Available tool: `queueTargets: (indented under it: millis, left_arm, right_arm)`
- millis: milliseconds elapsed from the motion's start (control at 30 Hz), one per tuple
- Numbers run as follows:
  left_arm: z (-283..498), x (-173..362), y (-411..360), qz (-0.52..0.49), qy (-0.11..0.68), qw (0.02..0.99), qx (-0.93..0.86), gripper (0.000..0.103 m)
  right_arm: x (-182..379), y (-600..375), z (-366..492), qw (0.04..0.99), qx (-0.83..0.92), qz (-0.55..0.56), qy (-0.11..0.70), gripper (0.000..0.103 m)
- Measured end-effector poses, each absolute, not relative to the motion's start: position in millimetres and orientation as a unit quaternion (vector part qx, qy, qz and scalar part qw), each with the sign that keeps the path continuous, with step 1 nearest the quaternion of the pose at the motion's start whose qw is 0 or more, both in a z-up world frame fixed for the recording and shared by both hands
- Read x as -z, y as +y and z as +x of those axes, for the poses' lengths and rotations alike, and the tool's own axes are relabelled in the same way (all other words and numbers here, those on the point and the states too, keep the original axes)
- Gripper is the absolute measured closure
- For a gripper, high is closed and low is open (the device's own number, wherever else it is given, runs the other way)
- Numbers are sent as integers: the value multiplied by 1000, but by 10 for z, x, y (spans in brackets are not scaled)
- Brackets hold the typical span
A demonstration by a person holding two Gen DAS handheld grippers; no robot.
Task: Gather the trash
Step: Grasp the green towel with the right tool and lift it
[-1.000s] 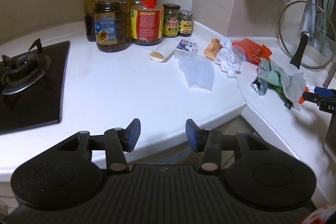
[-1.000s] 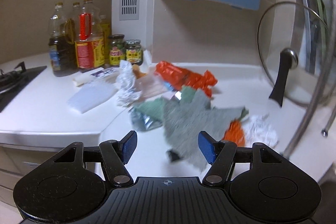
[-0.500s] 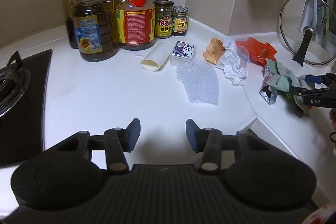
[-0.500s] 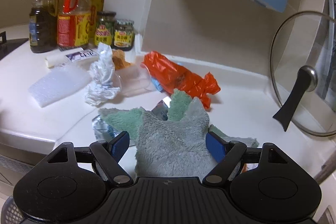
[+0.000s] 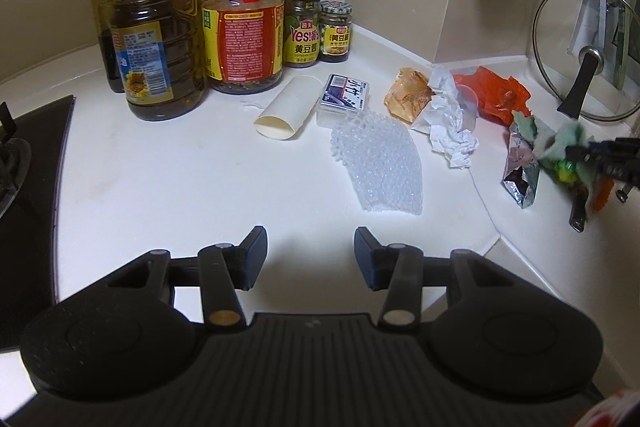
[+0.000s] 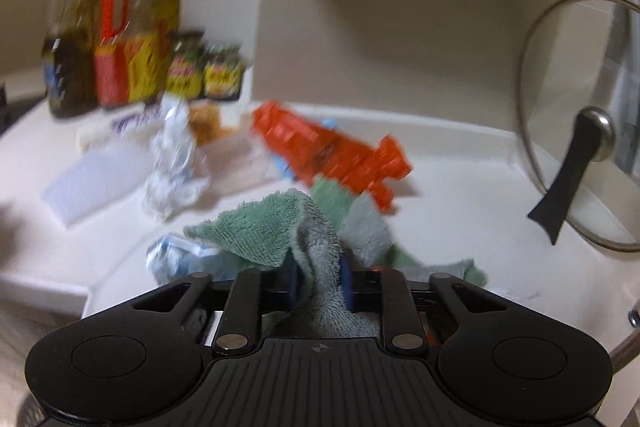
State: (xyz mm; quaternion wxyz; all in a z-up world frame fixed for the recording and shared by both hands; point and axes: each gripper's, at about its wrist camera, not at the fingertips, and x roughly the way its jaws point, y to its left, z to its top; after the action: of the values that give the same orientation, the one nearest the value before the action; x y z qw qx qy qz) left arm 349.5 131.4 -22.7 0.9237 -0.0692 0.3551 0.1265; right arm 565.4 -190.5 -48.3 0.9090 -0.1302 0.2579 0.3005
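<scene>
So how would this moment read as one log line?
right fingers: just closed on green-grey terry cloth | left fingers: open, empty | white countertop: trash remains

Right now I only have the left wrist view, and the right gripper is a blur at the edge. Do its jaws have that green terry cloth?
Observer: Yes. The right gripper has just been closing its jaws, and a fold of the grey-green terry cloth is pinched between them.
Operator: Did anything else get caught with it?
Observer: Not that I can see. The crinkled silver foil wrapper lies outside the jaws, to their left, at the cloth's edge.
Operator: Anything hidden behind the orange plastic bag?
Observer: A small blue scrap peeks out at its far edge.
</scene>
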Motion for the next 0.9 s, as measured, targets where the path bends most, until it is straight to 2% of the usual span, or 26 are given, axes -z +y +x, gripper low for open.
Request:
queueTargets:
  millis: [167,633,900]
  left_arm:
    - [3597,238,1303,-69,354,926,-115,59]
    - [3890,245,1267,-67,350,931,-79,58]
    - [3991,259,1258,-71,345,934,-61,47]
  right_arm:
    - [224,-2138,5733,928,-282,-76,232,90]
    - [-401,-2672,5799,949,-246,67,183,91]
    - [-765,-2775,5609,960,-232,83,132,92]
